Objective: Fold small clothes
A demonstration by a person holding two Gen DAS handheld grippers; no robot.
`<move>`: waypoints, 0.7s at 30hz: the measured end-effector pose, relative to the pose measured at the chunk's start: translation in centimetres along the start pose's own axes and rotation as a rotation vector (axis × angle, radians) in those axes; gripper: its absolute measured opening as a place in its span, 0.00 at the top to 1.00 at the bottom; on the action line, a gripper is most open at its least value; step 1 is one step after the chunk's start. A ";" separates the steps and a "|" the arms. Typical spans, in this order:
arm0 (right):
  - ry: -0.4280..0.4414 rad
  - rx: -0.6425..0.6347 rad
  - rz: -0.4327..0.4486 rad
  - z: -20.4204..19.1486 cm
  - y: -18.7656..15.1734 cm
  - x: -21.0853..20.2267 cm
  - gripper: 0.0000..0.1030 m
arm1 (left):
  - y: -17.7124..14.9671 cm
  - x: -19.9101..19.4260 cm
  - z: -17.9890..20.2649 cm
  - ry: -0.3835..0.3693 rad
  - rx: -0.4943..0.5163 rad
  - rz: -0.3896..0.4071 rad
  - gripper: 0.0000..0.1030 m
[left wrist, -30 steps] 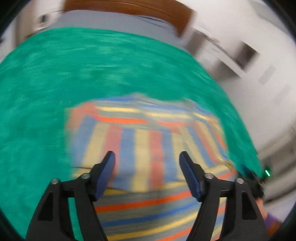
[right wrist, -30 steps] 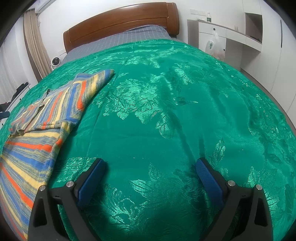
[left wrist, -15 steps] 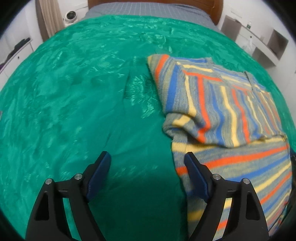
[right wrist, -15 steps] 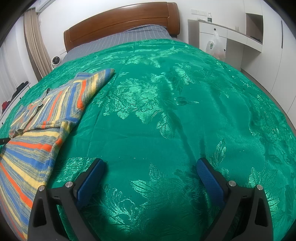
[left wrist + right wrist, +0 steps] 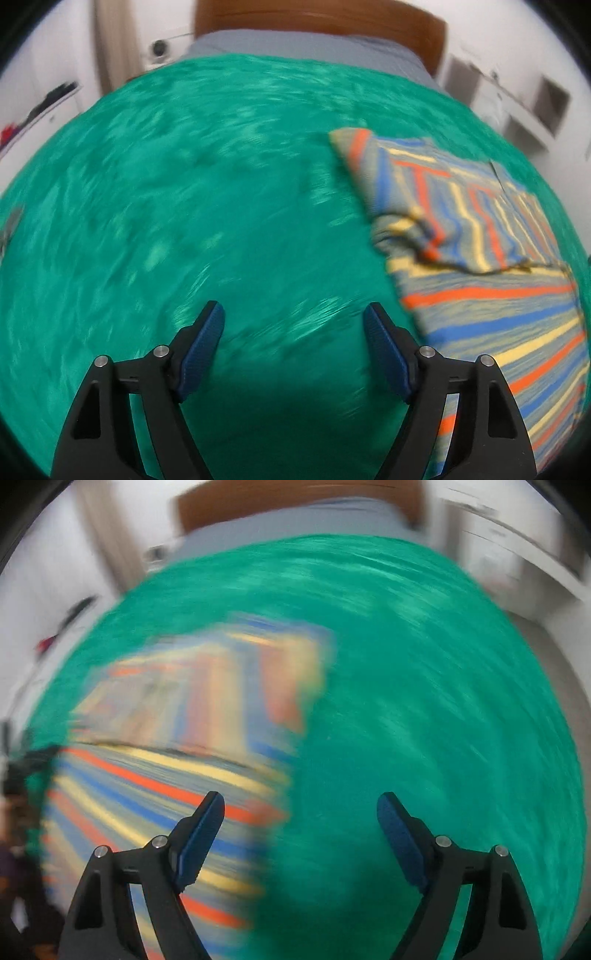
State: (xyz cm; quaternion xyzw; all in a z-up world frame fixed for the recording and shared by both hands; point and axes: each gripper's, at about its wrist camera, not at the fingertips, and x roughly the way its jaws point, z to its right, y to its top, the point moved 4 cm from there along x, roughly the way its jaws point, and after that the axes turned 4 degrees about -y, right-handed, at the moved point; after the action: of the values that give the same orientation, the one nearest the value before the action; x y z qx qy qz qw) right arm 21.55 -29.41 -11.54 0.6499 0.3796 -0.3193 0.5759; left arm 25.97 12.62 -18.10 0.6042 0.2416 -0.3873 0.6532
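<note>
Left wrist view: the left gripper [image 5: 293,323] hangs over bare green bedspread [image 5: 184,206], its blue-padded fingers [image 5: 205,345] spread wide with only bedspread showing between them; its jaws have just been shifting slightly, opening and then easing in. The striped garment [image 5: 491,295], banded in orange, blue, yellow and grey, lies flat on the bedspread to the right of this gripper, close beside the right-hand finger; its far portion is folded over the near portion, the stripes of the two layers running crosswise to each other. Right wrist view, heavily blurred: the right gripper [image 5: 301,805] has its fingers [image 5: 201,834] set wide, its jaws having just been closing somewhat, nothing gripped between them. Here the striped garment [image 5: 184,746] lies to the left, its right edge reaching in beneath the left-hand finger, while the right-hand finger stands over plain bedspread [image 5: 443,701]. At the far end a wooden headboard [image 5: 317,26] and grey bedding [image 5: 295,46] bound the bed.
</note>
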 end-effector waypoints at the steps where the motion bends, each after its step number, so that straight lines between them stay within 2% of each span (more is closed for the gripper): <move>1: 0.051 -0.011 0.003 -1.7 1.0 -0.1 0.20 | -0.5 0.0 -0.5 -0.001 -0.014 0.019 0.20; 2: 0.137 -0.020 0.007 -4.7 3.1 0.1 0.20 | -1.3 -0.1 -1.0 -0.005 -0.018 0.052 0.20; 3: 0.184 -0.013 -0.002 -6.3 4.2 0.7 0.21 | -1.8 -0.3 -1.2 -0.016 -0.015 0.076 0.19; 4: 0.230 0.005 -0.024 -7.6 5.2 1.7 0.29 | -2.1 -0.5 -1.3 -0.028 -0.012 0.101 0.18; 5: 0.295 0.058 -0.076 -9.2 6.4 3.7 0.42 | -2.5 -0.7 -1.3 -0.041 -0.011 0.124 0.17; 8: 0.375 0.198 -0.208 -10.9 7.3 8.4 0.56 | -2.8 -0.9 -1.4 -0.077 -0.010 0.160 0.13; 10: 0.322 0.251 -0.261 -11.6 7.1 11.0 0.57 | -2.8 -0.9 -1.6 -0.096 -0.015 0.169 0.11; 13: 0.275 0.280 -0.287 -12.1 6.5 12.9 0.57 | -3.0 -0.9 -1.7 -0.119 -0.017 0.183 0.09; 15: 0.234 0.319 -0.299 -12.0 6.0 13.9 0.61 | -2.9 -0.9 -1.8 -0.132 -0.020 0.186 0.08; 16: 0.238 0.321 -0.295 -12.2 6.1 13.9 0.73 | -3.0 -0.9 -1.9 -0.137 -0.022 0.188 0.08; 17: 0.248 0.311 -0.289 -12.2 6.2 13.9 0.97 | -3.0 -0.9 -1.9 -0.138 -0.023 0.189 0.08; 18: 0.246 0.286 -0.276 -12.5 6.6 13.7 0.97 | -2.9 -0.9 -1.9 -0.139 -0.023 0.190 0.08; 21: 0.171 0.192 -0.211 -12.9 7.6 12.1 0.94 | -3.0 -0.9 -1.8 -0.137 -0.021 0.190 0.07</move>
State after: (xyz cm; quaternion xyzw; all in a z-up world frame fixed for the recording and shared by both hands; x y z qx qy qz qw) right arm 34.00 -15.50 -16.32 0.6833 0.4612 -0.3564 0.4397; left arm 23.35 14.70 -19.45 0.5897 0.1421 -0.3614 0.7082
